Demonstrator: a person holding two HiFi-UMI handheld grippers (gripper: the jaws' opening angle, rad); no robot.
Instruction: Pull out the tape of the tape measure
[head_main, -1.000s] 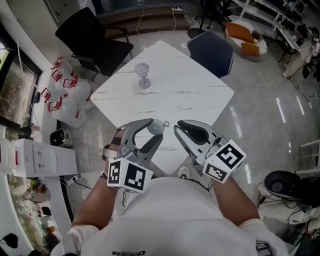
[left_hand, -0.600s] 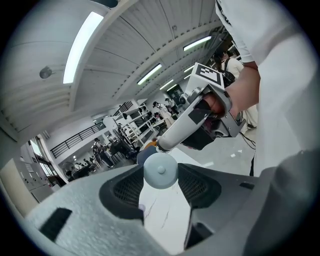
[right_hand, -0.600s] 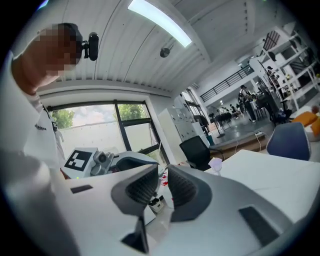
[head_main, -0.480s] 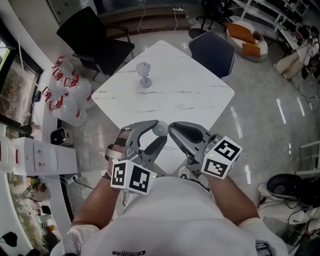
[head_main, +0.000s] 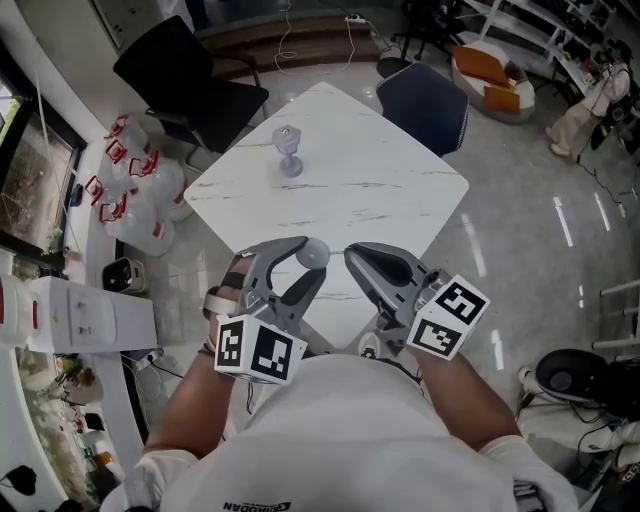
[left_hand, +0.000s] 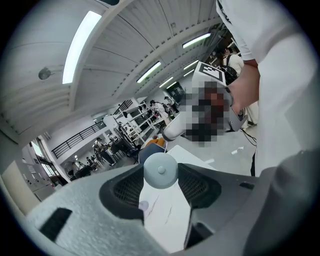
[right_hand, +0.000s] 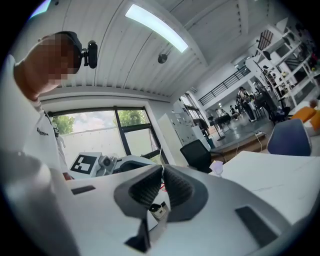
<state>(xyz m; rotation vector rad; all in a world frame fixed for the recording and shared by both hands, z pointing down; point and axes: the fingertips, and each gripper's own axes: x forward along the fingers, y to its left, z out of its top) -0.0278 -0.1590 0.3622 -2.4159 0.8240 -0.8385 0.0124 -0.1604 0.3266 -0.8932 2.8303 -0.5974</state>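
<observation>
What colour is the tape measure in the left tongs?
Pale blue-grey tape measure, clearest in the left gripper view.

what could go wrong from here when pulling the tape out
The round tape measure sits only at the very tips of the left hand-held gripper, so a hard pull could pop it out of that grip.

The right hand-held gripper has its jaws together, but no tape shows stretched between the two grippers. Its hold on the tape's end may be slight, or missing, and could slip.
</observation>
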